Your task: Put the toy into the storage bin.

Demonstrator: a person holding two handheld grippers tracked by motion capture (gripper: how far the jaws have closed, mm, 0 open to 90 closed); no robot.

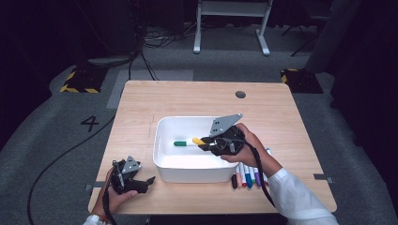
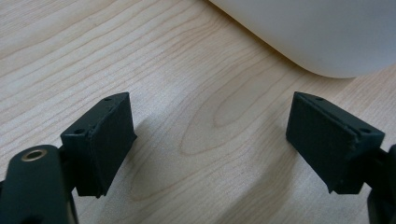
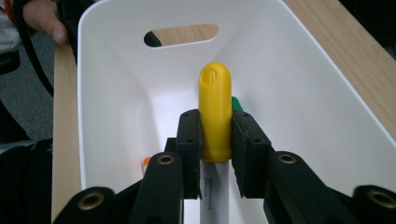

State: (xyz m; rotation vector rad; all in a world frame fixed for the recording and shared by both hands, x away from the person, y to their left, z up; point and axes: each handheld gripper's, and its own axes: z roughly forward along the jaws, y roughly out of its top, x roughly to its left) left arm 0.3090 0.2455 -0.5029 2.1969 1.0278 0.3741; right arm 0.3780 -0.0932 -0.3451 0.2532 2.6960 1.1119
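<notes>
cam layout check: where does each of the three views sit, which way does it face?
High view: above the person's side, facing forward and down on the table; both forearms, left hand-held gripper and right hand-held gripper show.
Left gripper view: on that gripper, facing the tabletop; open jaws.
Right gripper view: looks into the white bin; jaws clamp a yellow-capped marker.
Shared: the bin, in all three.

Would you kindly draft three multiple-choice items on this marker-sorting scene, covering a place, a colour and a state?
1. Where is the green-capped marker?
A. inside the white bin
B. on the floor
C. in the left gripper

2. What colour is the cap of the marker in the right gripper?
A. red
B. yellow
C. black

3. How do the left gripper's jaws stand?
A. shut on a marker
B. shut on the bin
C. open, with nothing between them

Key: 1 A, it lies on the bin's floor; 2 B, yellow between the pads; 3 C, bare table shows between the jaws.
</notes>
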